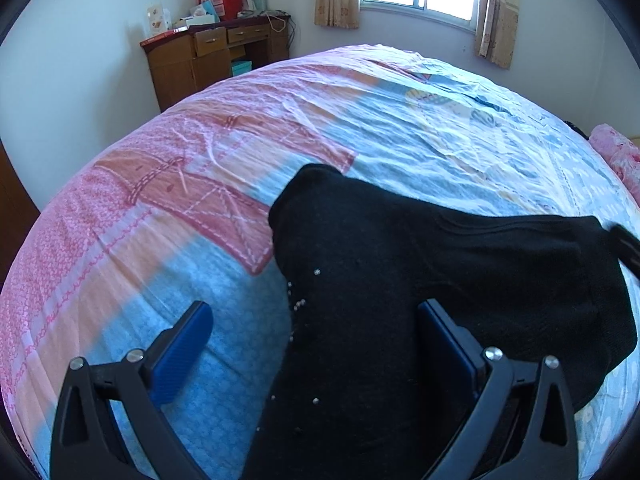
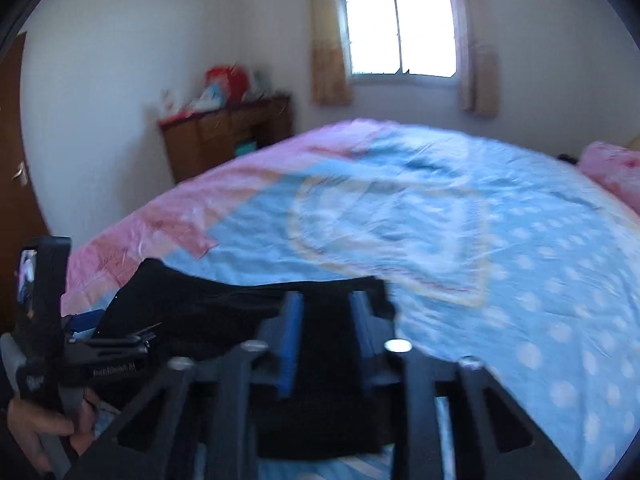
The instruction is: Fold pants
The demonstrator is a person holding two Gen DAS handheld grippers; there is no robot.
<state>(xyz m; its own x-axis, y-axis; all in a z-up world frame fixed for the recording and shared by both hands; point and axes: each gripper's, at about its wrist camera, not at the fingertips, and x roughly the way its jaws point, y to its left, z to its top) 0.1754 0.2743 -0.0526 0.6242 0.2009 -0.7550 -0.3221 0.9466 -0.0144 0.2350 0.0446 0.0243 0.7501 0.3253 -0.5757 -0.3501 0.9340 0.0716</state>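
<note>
Left claw (image 1: pixel 316 344) spread wide over black pants (image 1: pixel 400 264); right claw (image 2: pixel 326 332) clamped on pants.

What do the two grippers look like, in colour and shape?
Both are alike. The left gripper has a black frame of triangular, cut-out arms joined by silver round bolts; each of its fingers ends in a flat, ribbed blue pad. The right gripper shows the same black arms, silver bolts and blue pads, though blurred. The bare hand holds a grey handle below the left one. No cables are visible.
</note>
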